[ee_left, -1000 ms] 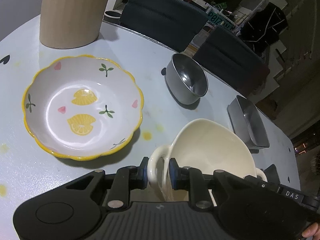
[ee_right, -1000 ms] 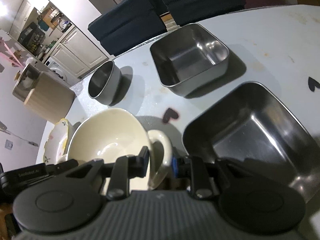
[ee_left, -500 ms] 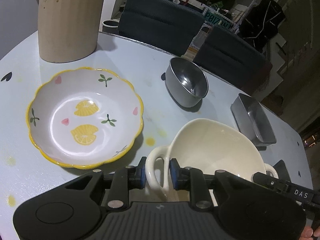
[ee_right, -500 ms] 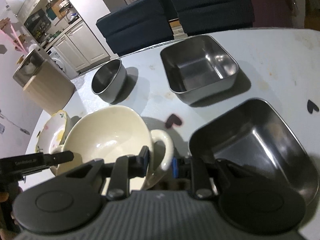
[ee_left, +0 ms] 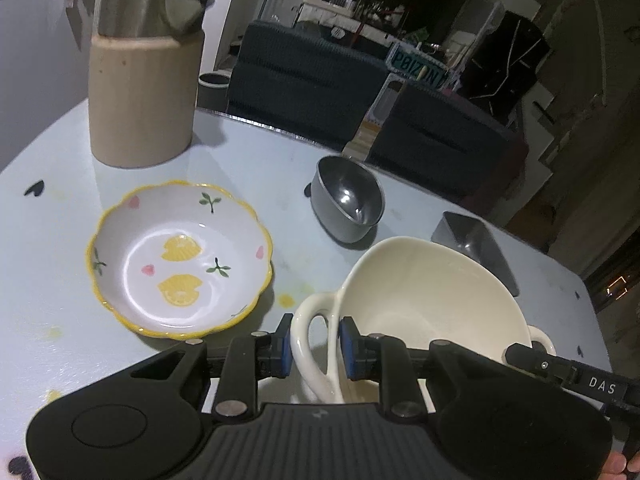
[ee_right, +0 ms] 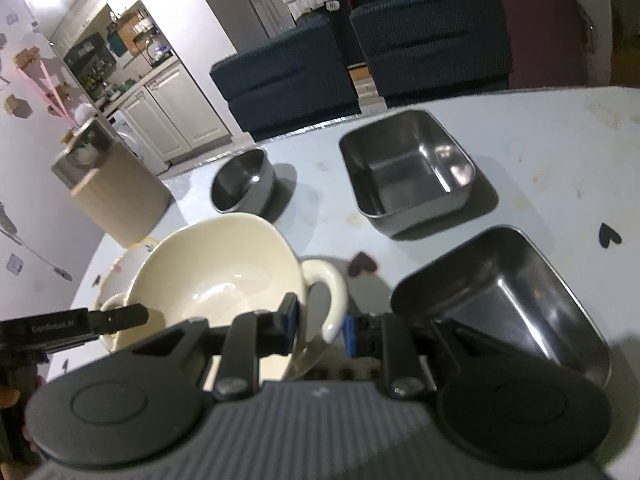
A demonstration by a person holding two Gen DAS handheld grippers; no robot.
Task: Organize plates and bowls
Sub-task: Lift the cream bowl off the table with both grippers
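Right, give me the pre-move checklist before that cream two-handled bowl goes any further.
1. Left gripper clamped on one loop handle of the cream bowl: ok.
2. Right gripper clamped on the opposite handle: ok.
3. Cream bowl empty, nothing to spill: ok.
4. Lemon-pattern bowl empty and uncovered, should the cream bowl go there: ok.
5. Round steel bowl and the two square steel trays standing apart from the cream bowl: ok.
6. Cream bowl clear of the table underneath: cannot tell, its base is hidden.
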